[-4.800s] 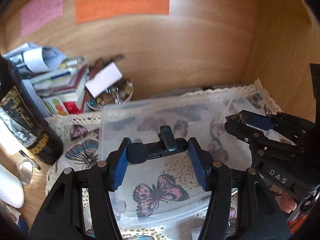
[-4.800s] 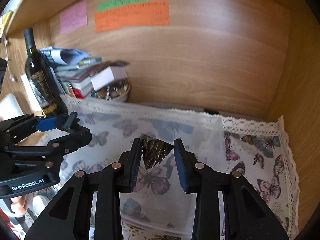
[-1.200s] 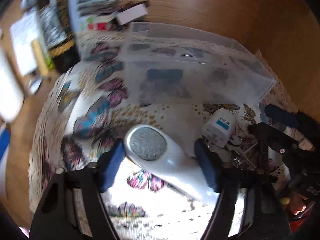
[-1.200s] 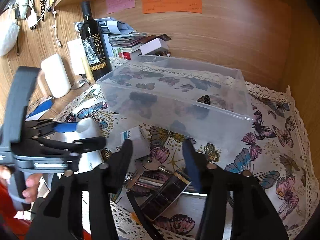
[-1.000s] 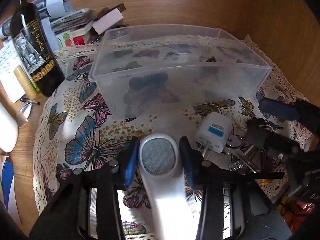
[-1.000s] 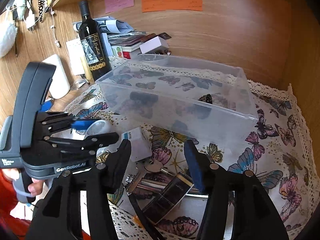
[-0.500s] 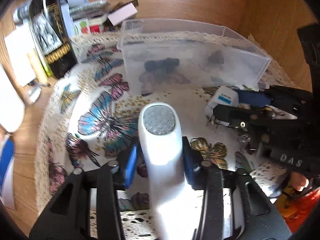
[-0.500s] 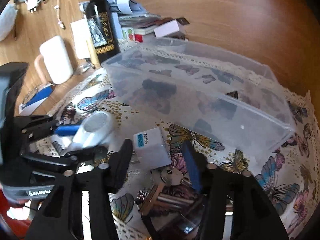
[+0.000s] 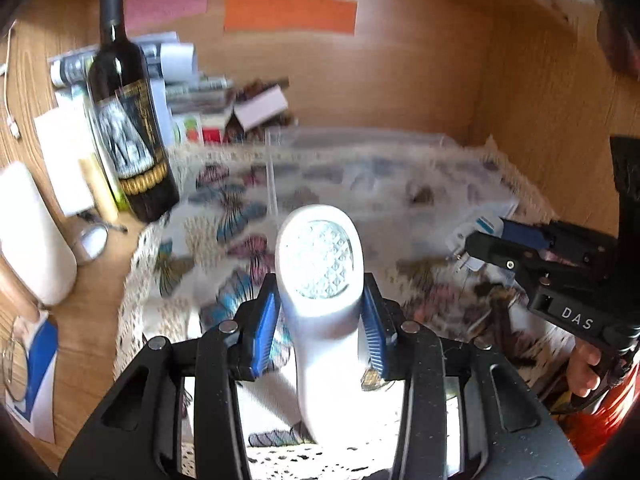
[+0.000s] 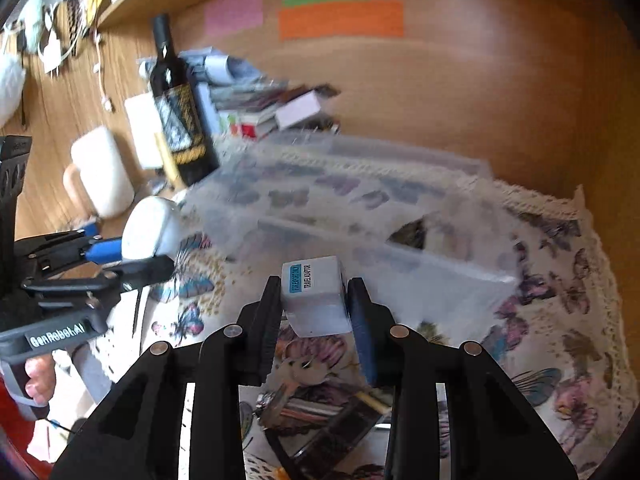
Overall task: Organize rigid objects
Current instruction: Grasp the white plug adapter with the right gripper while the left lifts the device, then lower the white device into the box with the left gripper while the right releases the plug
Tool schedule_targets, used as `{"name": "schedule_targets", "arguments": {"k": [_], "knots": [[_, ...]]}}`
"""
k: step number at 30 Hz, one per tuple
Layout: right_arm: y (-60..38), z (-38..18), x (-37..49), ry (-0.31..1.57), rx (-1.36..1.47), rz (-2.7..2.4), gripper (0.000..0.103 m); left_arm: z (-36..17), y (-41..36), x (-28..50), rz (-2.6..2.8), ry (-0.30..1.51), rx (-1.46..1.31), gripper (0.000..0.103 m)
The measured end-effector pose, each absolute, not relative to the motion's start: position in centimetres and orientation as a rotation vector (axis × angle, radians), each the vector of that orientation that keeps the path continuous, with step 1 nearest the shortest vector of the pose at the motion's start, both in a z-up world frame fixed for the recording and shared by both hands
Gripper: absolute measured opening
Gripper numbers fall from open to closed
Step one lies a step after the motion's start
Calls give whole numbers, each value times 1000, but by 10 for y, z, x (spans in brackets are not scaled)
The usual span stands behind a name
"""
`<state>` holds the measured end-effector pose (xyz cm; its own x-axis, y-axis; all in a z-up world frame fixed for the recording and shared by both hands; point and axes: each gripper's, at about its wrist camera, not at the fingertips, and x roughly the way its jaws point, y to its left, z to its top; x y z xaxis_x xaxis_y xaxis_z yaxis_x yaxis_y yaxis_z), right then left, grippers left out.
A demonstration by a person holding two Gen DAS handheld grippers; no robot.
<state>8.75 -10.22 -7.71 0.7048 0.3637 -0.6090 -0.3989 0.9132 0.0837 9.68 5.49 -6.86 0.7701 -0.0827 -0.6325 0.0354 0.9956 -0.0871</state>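
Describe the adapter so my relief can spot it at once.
Find the clear bin on the butterfly cloth. Just before its near wall, the right tongs pinch a white cube, the adapter. Only it bears a blue label reading TRAVEL ADAPTOR.

The clear box is open on top – room to go in. Left of the box, the wine bottle and books block.

Our left gripper and right gripper are black plastic with triangular cut-outs, silver screws and ribbed blue pads. White "GenRobot.AI" and "DAS" lettering marks their sides; bare fingers and red sleeves show behind.
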Motion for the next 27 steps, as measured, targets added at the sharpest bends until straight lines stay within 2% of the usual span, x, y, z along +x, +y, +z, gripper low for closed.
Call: {"name": "schedule_targets", "arguments": {"k": [12,22,27], "knots": [[-141,-34,93,529,18,330,30,-15,60,108,-74,574,-79,39],[-150,-26,111,502,25,305,30,26,61,125,-96,488,-71,39],[-148,-32,122,522,21,305,30,29,57,144,-117,482,-64,39]]}}
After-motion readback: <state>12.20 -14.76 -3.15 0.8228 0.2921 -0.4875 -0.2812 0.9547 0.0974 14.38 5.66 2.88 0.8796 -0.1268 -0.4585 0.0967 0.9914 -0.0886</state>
